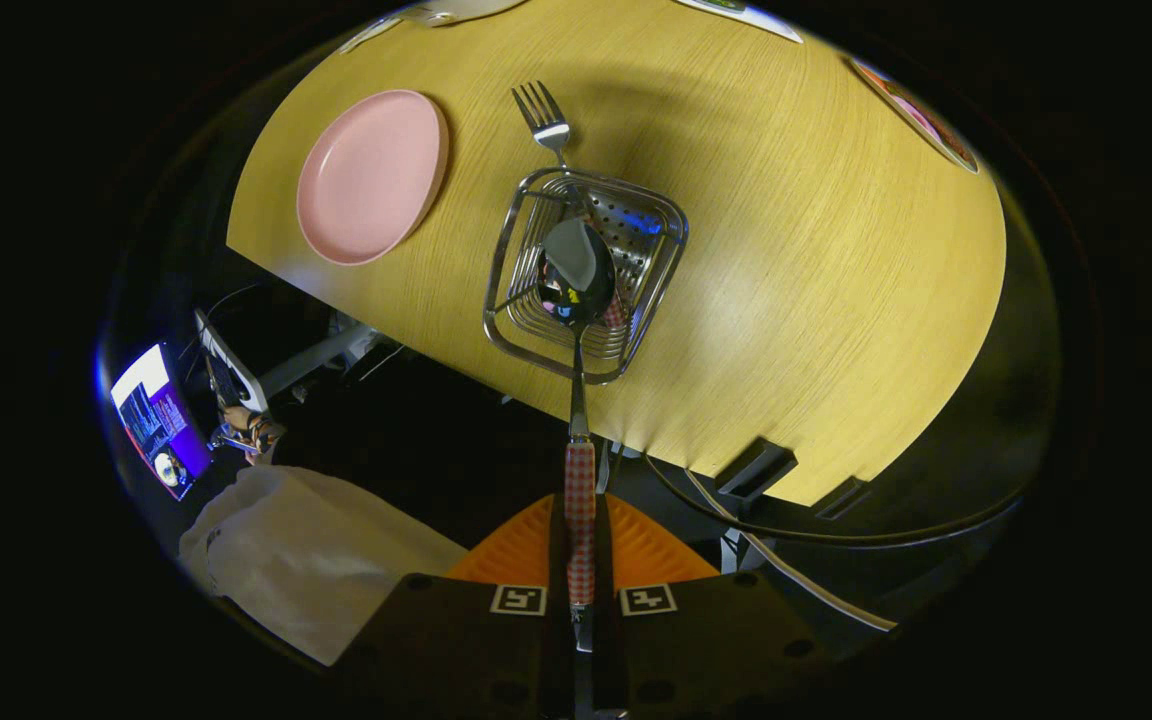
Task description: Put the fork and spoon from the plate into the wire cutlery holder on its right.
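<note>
Pink plate (371,178), seemingly red-checked spoon (579,400) handle

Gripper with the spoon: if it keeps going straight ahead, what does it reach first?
Probably the wire cutlery holder: the gripper is shut on the spoon, whose bowl hangs over the holder's opening. Depth is unclear.

The tongs (579,570) point down from high up. The two fingers (526,555) sit side by side, closed tight on the checked handle of the spoon (577,300). The spoon sticks straight out toward 12 o'clock, bowl end far from the fingers.
</note>
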{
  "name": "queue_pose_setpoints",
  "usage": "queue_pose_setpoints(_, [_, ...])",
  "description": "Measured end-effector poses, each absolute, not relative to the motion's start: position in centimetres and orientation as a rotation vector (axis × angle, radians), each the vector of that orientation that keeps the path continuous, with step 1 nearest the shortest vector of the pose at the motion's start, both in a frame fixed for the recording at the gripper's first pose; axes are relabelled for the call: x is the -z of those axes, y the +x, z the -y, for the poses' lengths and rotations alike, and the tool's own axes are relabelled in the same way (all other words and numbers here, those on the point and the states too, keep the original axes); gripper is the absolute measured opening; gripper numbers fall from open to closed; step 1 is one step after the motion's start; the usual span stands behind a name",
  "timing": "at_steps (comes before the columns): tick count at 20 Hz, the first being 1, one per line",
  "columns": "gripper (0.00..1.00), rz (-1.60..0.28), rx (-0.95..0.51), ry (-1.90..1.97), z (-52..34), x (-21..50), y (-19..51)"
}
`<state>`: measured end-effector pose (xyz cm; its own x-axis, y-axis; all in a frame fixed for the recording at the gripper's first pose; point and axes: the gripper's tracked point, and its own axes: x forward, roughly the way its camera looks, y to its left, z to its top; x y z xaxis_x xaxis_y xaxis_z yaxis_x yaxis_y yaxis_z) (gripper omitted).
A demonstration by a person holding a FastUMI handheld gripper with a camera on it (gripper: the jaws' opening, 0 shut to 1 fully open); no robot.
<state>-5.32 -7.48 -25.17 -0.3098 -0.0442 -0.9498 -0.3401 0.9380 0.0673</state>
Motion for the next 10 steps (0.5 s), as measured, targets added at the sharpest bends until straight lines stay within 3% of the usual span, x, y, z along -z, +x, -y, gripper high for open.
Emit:
queue_pose_setpoints(6, [0.15, -1.968, -0.269, -0.219, 7.8, 25.8, -3.8])
queue_pose_setpoints(8, [0.26, -1.927, -0.268, -0.219, 7.9, 26.0, -2.7])
queue_pose_setpoints(9, [0.45, -1.906, -0.272, -0.213, 7.7, 25.8, -2.2])
queue_pose_setpoints(10, [0.57, -1.880, -0.279, -0.197, 7.5, 25.6, -1.9])
